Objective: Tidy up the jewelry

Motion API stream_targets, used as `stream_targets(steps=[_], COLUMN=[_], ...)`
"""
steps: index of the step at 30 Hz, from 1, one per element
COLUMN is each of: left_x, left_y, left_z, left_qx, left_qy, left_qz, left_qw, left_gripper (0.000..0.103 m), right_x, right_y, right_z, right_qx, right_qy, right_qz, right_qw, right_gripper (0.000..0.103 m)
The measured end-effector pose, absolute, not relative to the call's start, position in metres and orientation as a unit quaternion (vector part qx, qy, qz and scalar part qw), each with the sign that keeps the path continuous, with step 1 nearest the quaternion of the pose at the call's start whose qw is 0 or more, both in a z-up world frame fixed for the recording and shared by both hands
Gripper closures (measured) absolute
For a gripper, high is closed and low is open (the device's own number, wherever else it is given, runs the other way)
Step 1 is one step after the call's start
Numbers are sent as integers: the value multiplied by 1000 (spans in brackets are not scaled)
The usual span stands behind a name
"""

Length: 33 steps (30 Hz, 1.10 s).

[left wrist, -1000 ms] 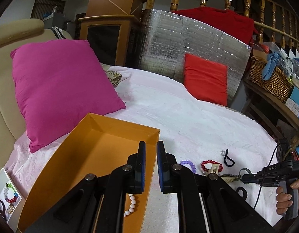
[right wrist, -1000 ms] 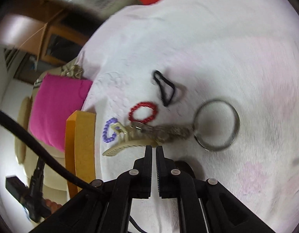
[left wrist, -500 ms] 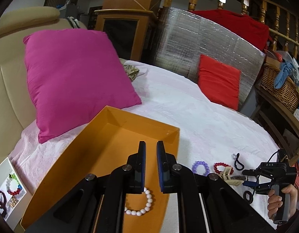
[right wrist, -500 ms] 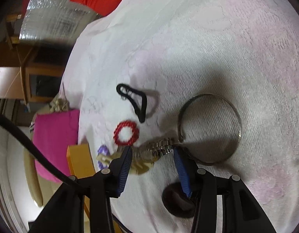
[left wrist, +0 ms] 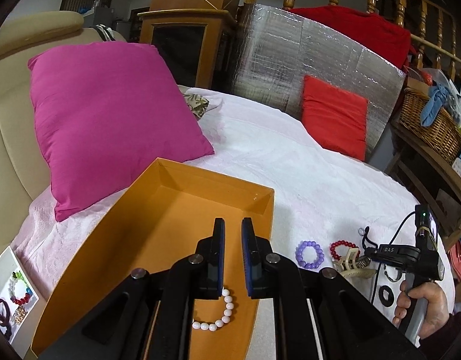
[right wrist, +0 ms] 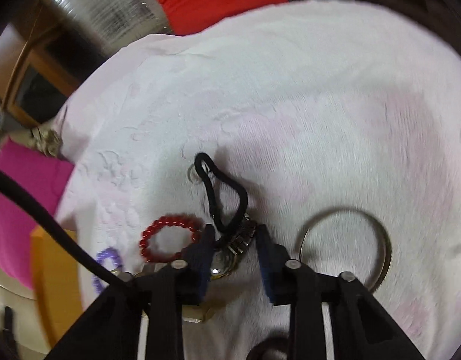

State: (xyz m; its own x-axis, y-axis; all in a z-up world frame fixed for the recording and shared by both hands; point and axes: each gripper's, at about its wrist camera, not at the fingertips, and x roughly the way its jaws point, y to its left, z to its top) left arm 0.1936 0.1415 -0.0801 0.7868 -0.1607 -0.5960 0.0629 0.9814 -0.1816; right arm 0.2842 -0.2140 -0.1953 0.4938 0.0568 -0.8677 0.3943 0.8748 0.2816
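Note:
My left gripper (left wrist: 233, 225) hovers shut and empty over an orange box (left wrist: 158, 240), where a white pearl bracelet (left wrist: 221, 318) lies. To the right on the white cloth lie a purple bead bracelet (left wrist: 309, 254), a red bead bracelet (left wrist: 343, 247), a cream hair claw (left wrist: 350, 265) and a black hair tie (right wrist: 224, 198). My right gripper (right wrist: 235, 240) points down at a metal watch (right wrist: 239, 238). Its jaws are closing, with the watch band and the tie's lower loop between them. I cannot see the pads pressing on either. A silver bangle (right wrist: 344, 246) lies just right of it.
A magenta pillow (left wrist: 110, 126) lies behind the box and a red cushion (left wrist: 335, 114) leans on a silver foil panel at the back. A wicker basket (left wrist: 428, 129) stands on a shelf to the right. A card of jewelry (left wrist: 14, 294) lies at the lower left.
The right gripper opened from shut, tipped down and moved forward over the watch, and its jaws have since narrowed. The left gripper has stayed shut over the box.

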Motion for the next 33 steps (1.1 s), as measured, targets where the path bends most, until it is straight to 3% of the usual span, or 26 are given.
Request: stream_targets(steps=[7,12,18,25,28,32,33], left_x=[196,196,194,196,196,199,200], left_y=[139,124,88,48,34,19,16], left_z=[-82,-83,-86,-98,-102,-109,-110], left_qx=[-76,-60,-27,0,15,26,27], left_qy=[325,328,336,356,362,372,374], left_qz=[-65,-81,-120,-149,-156,-167,-170], left_qw=[940,939,934,923,919,913,912], left_gripper=[92,92,92,92,92,91,91], right_x=[283,278,274,279,286,291,292], right_y=[-227,-239,-264,-260,-255,-251,-249], right_z=[-188,-175,-193,-199,-204,-199,-198], right_qx=[243,247,341,339,346,356,349], right_qy=[470,442,502,520,516,503,500], right_qz=[-70,-65,-39,-46,-47,-31,-37], right_qw=[846,860,794,783,782,787,792], right_gripper=[97,98,95,94,86,54,54])
